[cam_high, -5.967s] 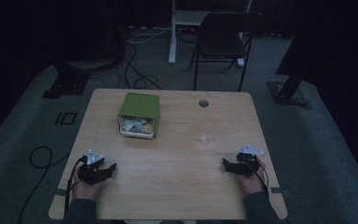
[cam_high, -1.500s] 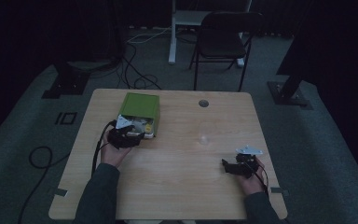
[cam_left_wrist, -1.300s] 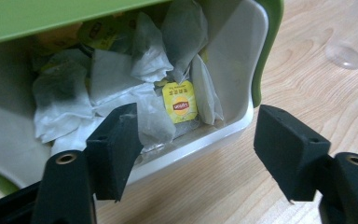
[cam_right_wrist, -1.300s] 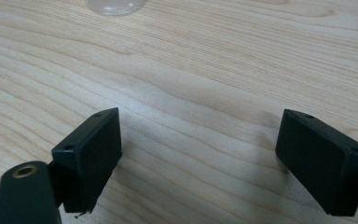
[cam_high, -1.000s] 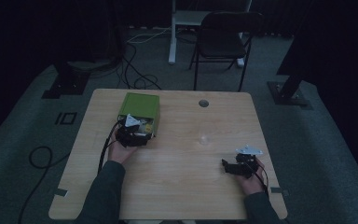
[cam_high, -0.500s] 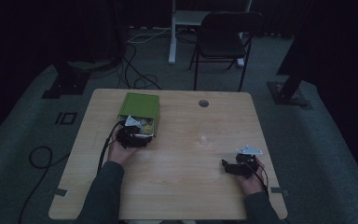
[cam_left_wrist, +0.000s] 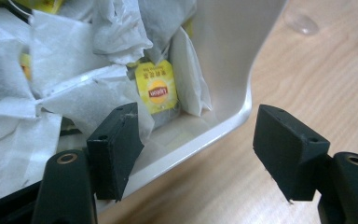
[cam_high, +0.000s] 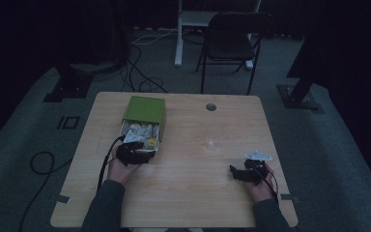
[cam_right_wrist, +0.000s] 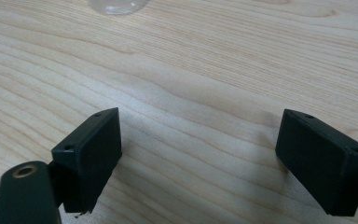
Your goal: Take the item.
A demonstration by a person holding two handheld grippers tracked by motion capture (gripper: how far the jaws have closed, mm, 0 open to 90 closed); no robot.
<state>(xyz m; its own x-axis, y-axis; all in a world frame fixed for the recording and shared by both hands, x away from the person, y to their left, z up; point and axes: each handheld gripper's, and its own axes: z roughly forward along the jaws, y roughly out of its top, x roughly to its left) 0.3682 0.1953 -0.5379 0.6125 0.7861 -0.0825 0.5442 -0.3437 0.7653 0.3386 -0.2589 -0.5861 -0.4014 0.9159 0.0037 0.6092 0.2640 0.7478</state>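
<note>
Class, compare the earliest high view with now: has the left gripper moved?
Yes. The left gripper has left the table's near-left edge for the open front of the green tea-bag box, jaws open.

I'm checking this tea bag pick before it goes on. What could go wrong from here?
The left gripper, whose jaws have just been closing, straddles the box's white rim, so it may clamp the wall, not a tea bag. The bags lie crumpled together, so several could lift at once. The clear glass nearby is easy to knock.
</note>
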